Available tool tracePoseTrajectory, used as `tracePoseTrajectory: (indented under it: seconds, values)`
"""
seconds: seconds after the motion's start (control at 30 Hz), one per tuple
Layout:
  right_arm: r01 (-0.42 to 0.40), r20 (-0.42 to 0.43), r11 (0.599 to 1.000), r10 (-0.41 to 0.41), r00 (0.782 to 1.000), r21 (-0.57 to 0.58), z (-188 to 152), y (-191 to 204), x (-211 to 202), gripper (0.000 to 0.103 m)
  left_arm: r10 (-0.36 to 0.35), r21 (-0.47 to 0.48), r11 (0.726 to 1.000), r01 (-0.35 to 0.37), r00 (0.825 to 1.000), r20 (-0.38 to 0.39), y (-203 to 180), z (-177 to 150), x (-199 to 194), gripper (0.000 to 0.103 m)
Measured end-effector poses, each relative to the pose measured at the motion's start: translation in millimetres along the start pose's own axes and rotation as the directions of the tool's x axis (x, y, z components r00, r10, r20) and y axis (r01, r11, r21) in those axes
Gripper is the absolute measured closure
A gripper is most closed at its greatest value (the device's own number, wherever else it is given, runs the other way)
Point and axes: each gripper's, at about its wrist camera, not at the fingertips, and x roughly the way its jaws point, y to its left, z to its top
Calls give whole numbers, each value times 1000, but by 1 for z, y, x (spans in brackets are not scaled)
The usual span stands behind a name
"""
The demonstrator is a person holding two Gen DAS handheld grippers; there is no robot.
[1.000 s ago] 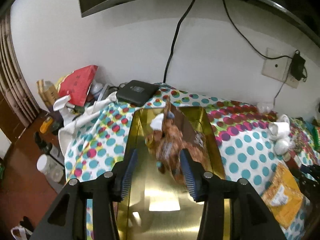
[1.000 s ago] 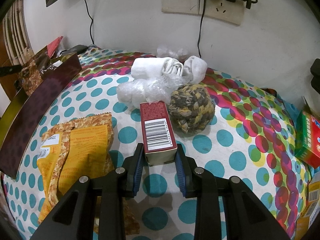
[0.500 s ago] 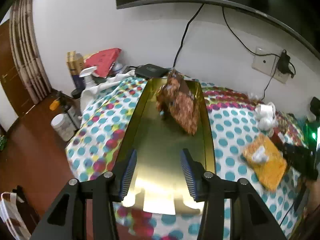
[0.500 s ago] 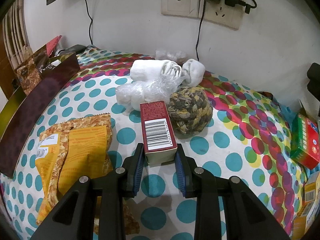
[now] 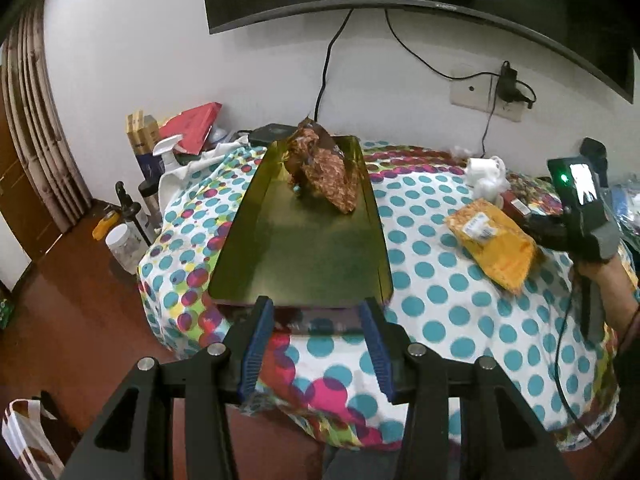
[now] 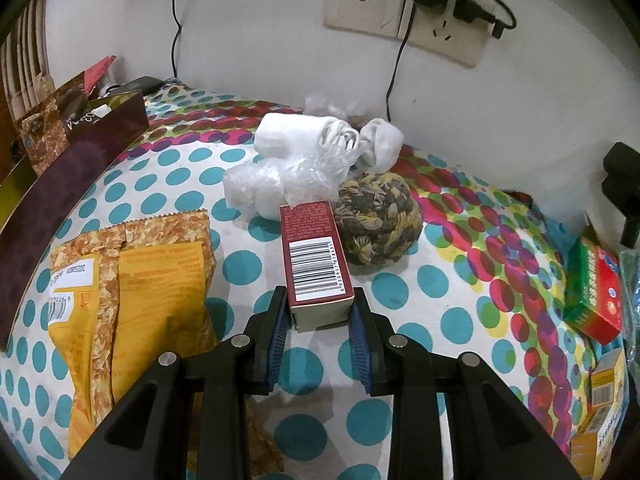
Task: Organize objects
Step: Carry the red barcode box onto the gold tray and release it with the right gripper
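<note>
Left wrist view: left claw (image 5: pixel 316 344) has backed off the gold tray (image 5: pixel 248 248), empty and part-open; right claw (image 6: pixel 320 320) stays clamped on the red box (image 6: pixel 314 258) at twelve o'clock; tray-bound next, I'd say.

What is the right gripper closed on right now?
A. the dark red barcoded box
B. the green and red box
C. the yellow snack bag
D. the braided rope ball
A: in the right wrist view the right gripper has both pads against the sides of the dark red barcoded box.
</note>
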Motion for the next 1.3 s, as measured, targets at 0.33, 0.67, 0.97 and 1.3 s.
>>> tracePoseTrajectory:
  seconds: [0.33, 0.67, 0.97, 1.3]
  values:
    - [75, -6, 997, -75, 997, 13, 0, -5, -3, 75, -123, -58, 991, 120, 990, -67, 3, -45, -5, 57]
    - [63, 54, 998, -65, 996, 28, 17, 2, -54, 75, -170, 0, 985, 172, 977, -125, -16, -60, 8, 57]
    - [-149, 110, 986, 157, 981, -74, 37, 86, -100, 75, -186, -52, 982, 181, 977, -105, -2, -57, 10, 57]
    - [-350, -15, 905, 357, 934, -241, 68, 241, -89, 75, -130, -106, 987, 119, 986, -106, 33, -50, 10, 57]
